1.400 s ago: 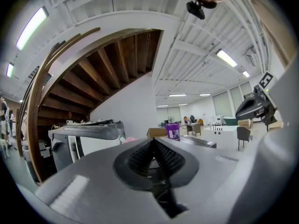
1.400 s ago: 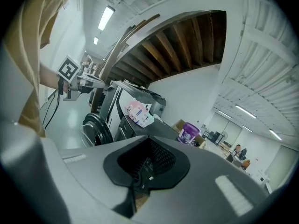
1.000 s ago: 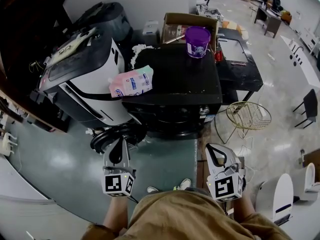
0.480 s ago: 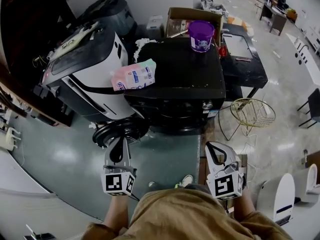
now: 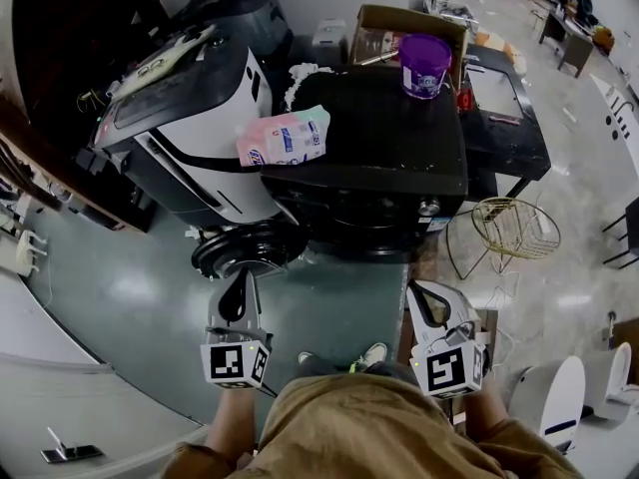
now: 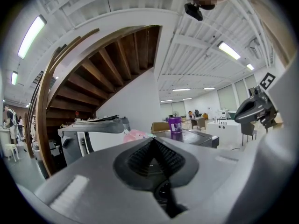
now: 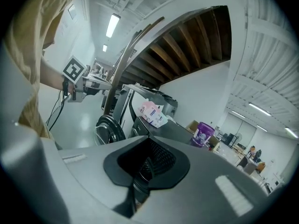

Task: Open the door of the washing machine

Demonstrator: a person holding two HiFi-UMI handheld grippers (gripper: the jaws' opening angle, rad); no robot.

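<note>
The black washing machine [image 5: 369,158] stands in front of me. Its round door [image 5: 248,250] is open, swung out to the left, and shows again in the right gripper view [image 7: 110,129]. My left gripper [image 5: 240,277] is shut and empty, with its tips just below the door's rim; in its own view the left gripper [image 6: 153,141] shows its pads meeting. My right gripper [image 5: 415,290] hangs shut and empty below the machine's right front corner, apart from it, and the right gripper [image 7: 148,139] has closed pads in its own view.
A pink bag [image 5: 285,138] and a purple tub [image 5: 424,65] rest on the machine's top. A white and black appliance [image 5: 190,118] stands against its left side. A gold wire basket [image 5: 514,230] is to the right, and a cardboard box [image 5: 389,28] lies behind.
The head view has shifted, so the machine sits slightly higher and further right in the picture. Both grippers stay shut and hold about the same places.
</note>
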